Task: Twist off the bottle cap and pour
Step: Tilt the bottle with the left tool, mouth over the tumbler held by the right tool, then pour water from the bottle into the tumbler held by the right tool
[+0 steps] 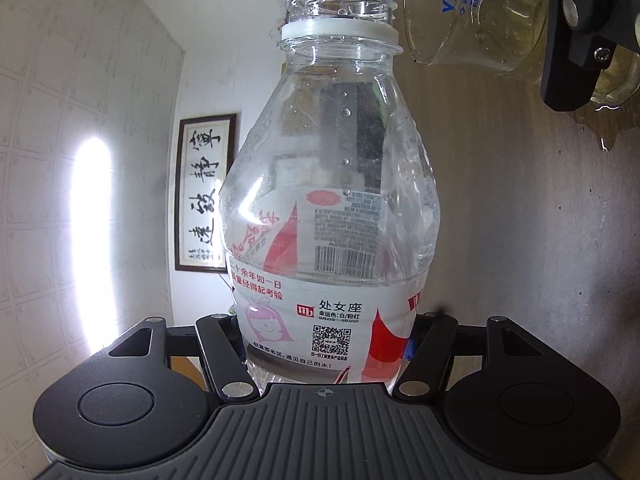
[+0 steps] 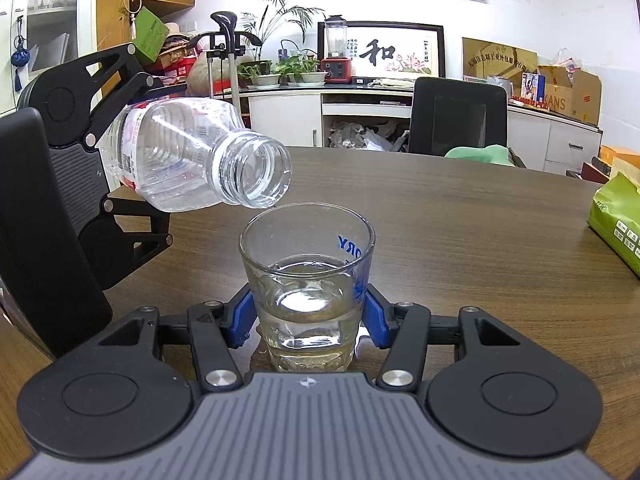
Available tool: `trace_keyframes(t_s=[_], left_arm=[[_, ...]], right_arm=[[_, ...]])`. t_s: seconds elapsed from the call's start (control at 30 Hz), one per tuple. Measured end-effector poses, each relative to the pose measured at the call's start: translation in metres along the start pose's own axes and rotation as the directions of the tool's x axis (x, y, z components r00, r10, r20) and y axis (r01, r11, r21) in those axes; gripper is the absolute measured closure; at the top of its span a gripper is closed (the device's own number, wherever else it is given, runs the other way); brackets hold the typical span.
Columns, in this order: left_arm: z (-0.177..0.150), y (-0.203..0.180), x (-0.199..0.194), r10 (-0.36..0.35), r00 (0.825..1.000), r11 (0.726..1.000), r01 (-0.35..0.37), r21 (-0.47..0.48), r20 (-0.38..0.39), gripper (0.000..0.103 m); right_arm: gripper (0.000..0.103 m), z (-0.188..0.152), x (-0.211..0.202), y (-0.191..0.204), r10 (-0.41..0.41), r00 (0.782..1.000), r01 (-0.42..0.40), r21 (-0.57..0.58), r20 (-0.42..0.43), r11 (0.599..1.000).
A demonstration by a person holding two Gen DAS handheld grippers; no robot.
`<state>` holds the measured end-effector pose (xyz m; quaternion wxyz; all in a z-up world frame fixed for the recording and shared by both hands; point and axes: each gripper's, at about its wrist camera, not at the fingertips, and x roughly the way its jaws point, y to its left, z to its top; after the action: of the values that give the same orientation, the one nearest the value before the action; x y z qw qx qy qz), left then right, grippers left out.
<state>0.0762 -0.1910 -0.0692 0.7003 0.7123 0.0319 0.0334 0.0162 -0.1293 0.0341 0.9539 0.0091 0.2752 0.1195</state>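
Observation:
My left gripper (image 1: 326, 336) is shut on a clear plastic water bottle (image 1: 332, 184) with a red and white label; its cap is off. In the right wrist view the bottle (image 2: 192, 160) lies tipped on its side, mouth just above the rim of a glass (image 2: 308, 280). The glass stands on the brown table (image 2: 480, 240) and is partly filled with water. My right gripper (image 2: 308, 320) is shut on the glass near its base with blue fingers (image 2: 376, 316). The glass also shows in the left wrist view (image 1: 472, 12), beside the bottle's mouth. The cap is not in view.
A green packet (image 2: 618, 224) lies at the table's right edge. A black office chair (image 2: 456, 116) stands behind the table, with cabinets, plants and a blender along the back wall. Some spilled water (image 1: 608, 136) shows on the table near the glass.

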Motion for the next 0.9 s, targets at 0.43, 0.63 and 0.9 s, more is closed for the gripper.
trace_keyframes(t_s=[0.43,0.63,0.9], left_arm=[[0.005,-0.001,0.011,0.033,0.999,0.999,-0.034,0.035,0.012,0.038],[0.006,-0.003,0.014,0.036,0.999,0.999,-0.036,0.036,0.012,0.038],[0.009,-0.005,0.016,0.041,0.999,0.998,-0.041,0.042,0.016,0.038]], right_arm=[[0.047,0.001,-0.001,-0.001,0.002,1.0,-0.002,0.001,-0.003,1.0],[0.047,0.0,-0.002,0.0,0.002,1.0,-0.002,0.001,-0.004,1.0],[0.047,0.0,-0.003,0.001,0.001,1.0,-0.001,0.0,-0.005,1.0]])
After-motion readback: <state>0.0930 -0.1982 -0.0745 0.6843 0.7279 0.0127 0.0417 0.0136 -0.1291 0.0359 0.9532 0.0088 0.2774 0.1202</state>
